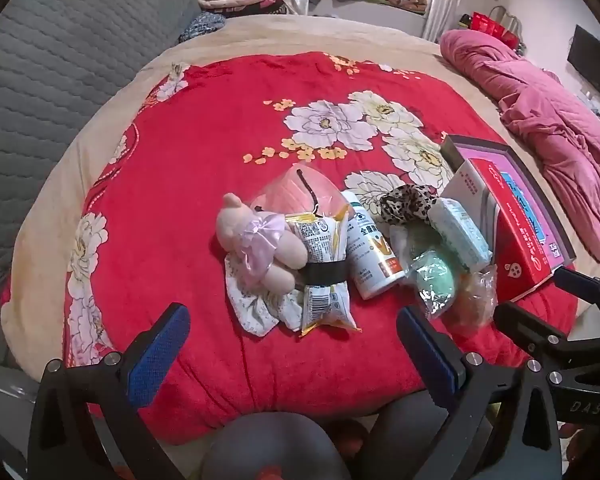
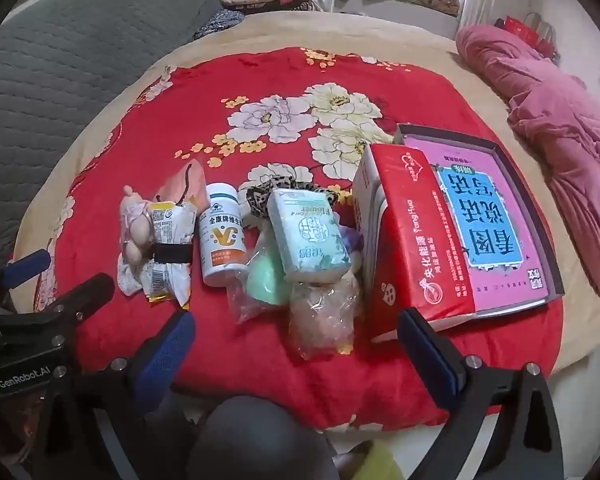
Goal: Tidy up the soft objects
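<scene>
1. Nothing is picked yet; this looks like the start, with the choice of a first soft item still open.
2. The soft things, plush (image 1: 256, 240), tissue pack (image 2: 310, 236) and scrunchie (image 1: 410, 202), lie in a row mid-frame on the red blanket (image 1: 188, 160).
3. Next move likely calls for descending over 1 of them.
4. Left gripper (image 1: 292, 350) and right gripper (image 2: 296, 356) hover at the lower edge, tilted down, jaws wide and empty.

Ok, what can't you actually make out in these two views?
- Clear bag, right wrist view: crinkled plastic blurs its pale contents.
- Leopard-print fabric, right wrist view: mostly hidden behind the tissue pack.
- White bottle label, left wrist view: print too small to read.
- Book, left wrist view: cover partly hidden by the red box.
</scene>
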`<act>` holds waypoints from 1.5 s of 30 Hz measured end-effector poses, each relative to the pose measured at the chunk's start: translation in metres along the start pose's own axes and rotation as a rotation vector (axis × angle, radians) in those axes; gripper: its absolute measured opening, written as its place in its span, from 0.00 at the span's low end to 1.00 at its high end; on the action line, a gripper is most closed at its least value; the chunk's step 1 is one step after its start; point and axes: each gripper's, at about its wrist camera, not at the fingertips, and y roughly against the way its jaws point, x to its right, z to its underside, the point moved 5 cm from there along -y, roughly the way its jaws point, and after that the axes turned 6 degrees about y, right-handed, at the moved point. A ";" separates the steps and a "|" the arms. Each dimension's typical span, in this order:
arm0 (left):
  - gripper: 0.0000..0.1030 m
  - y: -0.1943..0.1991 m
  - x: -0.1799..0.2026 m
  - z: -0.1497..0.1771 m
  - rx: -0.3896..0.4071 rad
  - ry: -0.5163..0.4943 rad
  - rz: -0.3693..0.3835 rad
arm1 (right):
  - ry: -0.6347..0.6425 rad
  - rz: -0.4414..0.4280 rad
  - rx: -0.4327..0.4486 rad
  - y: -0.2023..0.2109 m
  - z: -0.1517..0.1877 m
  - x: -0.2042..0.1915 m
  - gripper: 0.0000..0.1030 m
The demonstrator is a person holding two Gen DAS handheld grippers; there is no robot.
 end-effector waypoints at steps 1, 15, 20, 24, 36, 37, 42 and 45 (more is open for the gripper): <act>1.00 0.000 -0.001 0.000 0.002 0.001 0.005 | -0.001 -0.005 -0.004 -0.001 -0.001 0.000 0.99; 1.00 -0.002 0.000 -0.001 -0.011 0.002 -0.018 | 0.003 -0.008 -0.009 -0.003 0.000 0.000 0.99; 1.00 -0.003 0.000 -0.001 -0.010 0.002 -0.023 | 0.009 -0.009 -0.006 -0.003 0.000 -0.002 0.99; 1.00 0.000 0.001 -0.001 -0.004 0.000 -0.023 | 0.012 -0.014 -0.007 -0.003 0.000 -0.003 0.99; 1.00 0.002 0.000 -0.002 -0.001 0.002 -0.027 | 0.018 -0.016 -0.007 -0.001 0.000 -0.006 0.99; 1.00 0.002 0.000 -0.002 -0.002 0.002 -0.028 | 0.018 -0.014 -0.006 -0.001 0.000 -0.006 0.99; 1.00 0.002 -0.001 -0.002 -0.002 0.005 -0.030 | 0.017 -0.018 -0.009 -0.002 0.000 -0.005 0.99; 1.00 0.003 -0.001 -0.002 -0.002 0.005 -0.028 | 0.018 -0.019 -0.004 -0.001 0.000 -0.005 0.99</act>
